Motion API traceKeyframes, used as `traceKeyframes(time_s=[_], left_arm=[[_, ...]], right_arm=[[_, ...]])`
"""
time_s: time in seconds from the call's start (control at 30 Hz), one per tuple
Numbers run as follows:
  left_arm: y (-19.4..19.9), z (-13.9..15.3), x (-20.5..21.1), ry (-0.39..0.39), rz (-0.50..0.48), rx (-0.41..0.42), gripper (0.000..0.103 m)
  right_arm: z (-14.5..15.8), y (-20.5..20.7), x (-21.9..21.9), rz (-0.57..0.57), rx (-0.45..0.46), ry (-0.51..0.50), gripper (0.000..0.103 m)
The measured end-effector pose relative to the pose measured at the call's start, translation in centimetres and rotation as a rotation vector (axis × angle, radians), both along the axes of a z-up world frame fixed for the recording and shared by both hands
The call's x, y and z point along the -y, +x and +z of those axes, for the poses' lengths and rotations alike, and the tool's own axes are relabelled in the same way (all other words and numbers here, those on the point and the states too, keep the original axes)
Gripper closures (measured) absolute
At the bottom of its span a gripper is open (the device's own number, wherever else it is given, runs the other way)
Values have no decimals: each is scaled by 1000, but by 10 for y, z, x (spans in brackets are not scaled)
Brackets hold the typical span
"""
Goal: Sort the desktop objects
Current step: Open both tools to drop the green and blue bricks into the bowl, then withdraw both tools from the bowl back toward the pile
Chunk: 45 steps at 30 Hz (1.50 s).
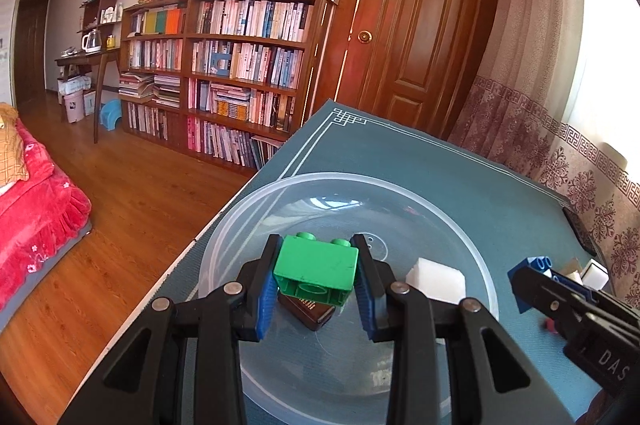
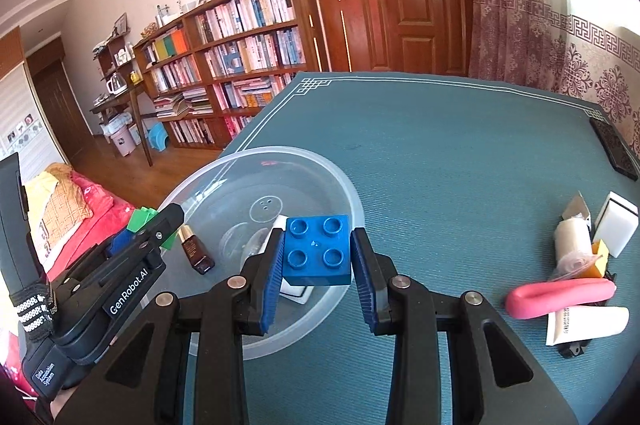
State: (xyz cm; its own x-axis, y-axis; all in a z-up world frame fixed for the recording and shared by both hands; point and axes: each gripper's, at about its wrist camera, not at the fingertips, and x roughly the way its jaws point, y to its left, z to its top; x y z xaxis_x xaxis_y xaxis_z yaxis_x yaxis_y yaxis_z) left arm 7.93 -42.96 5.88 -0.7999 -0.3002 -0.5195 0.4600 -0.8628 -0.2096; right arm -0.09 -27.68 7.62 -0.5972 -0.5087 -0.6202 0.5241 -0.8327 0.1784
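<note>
The left gripper (image 1: 316, 275) pinches a green brick (image 1: 316, 267) between its blue pads, and the right gripper (image 2: 318, 257) likewise pinches a blue brick (image 2: 317, 250); both hang over the clear bowl (image 2: 352, 193) on the teal mat (image 2: 440, 145). The step in hand looks like dropping both bricks into the bowl. To do it well, I would lower each brick close to the bowl floor before spreading the jaws, so neither bounces out, and let go one at a time, since the grippers are near each other. The green brick sits just above a brown bottle (image 1: 310, 311) in the bowl, so shifting aside first would avoid knocking it. The blue brick is above the bowl's near rim, over a white block (image 2: 296, 291), and wants carrying further inward.
</note>
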Motion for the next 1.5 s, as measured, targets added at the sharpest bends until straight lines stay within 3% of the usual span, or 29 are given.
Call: traceKeyframes(time_s=[0.1,0.33,0.5,0.53,0.57,0.67,1.0,1.5], left_arm=[[5,1,6,21,21,-32,45],[12,4,12,38,62,-79,38],[15,3,15,47,86,-96,27],[16,2,15,44,89,-97,26],[16,2,15,41,92,-98,24],[16,2,14,33,94,-97,24],[15,-1,10,9,93,-80,23],[12,3,-16,-85,54,-60,21]], right_arm=[[-3,0,8,33,4,-5,67],[-15,-2,18,80,31,-21,67],[-21,-4,23,115,65,-33,67],[-22,-4,25,122,70,-35,65],[-24,-4,25,128,74,-37,57],[-25,-2,26,132,67,-49,48],[-26,-6,7,64,73,-70,48],[-21,1,-37,-73,39,-80,48]])
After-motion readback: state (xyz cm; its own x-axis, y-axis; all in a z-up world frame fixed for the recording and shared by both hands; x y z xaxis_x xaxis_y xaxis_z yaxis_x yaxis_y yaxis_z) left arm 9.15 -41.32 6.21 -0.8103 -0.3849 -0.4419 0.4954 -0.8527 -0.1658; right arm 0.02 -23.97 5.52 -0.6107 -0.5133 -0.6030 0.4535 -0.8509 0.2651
